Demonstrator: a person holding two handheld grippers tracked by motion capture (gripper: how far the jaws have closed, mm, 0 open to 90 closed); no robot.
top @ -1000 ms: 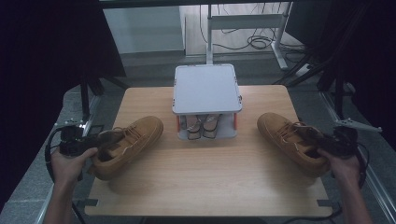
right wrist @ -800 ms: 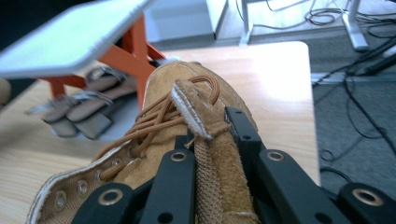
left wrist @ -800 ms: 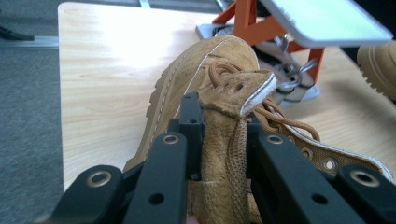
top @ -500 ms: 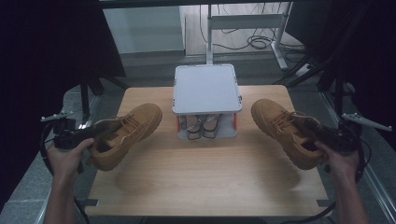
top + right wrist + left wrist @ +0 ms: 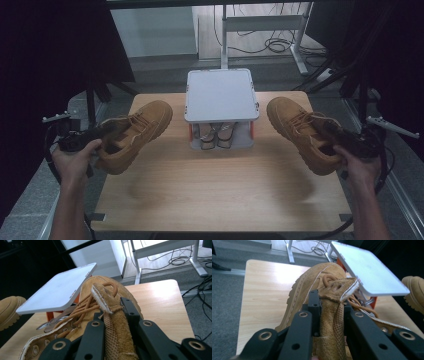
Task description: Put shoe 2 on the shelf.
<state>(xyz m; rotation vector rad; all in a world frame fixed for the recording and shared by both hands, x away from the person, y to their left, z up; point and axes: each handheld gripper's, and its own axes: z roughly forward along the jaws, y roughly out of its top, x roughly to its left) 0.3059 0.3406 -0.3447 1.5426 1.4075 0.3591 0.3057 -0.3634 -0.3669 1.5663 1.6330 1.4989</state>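
- Left boot (image 5: 135,132): raised above the bench (image 5: 220,192), tongue clamped between the left tongs (image 5: 329,315).
- Right boot (image 5: 302,132): likewise raised, tongue clamped between the right tongs (image 5: 113,315).
- White-topped stand (image 5: 221,95): positioned between both boots.

Lab: black curtains (image 5: 60,45), floor cables (image 5: 270,46)

High view above the table (image 5: 220,190) facing forward-down, gripper views close along jaws, all sharing the white stand (image 5: 221,95).
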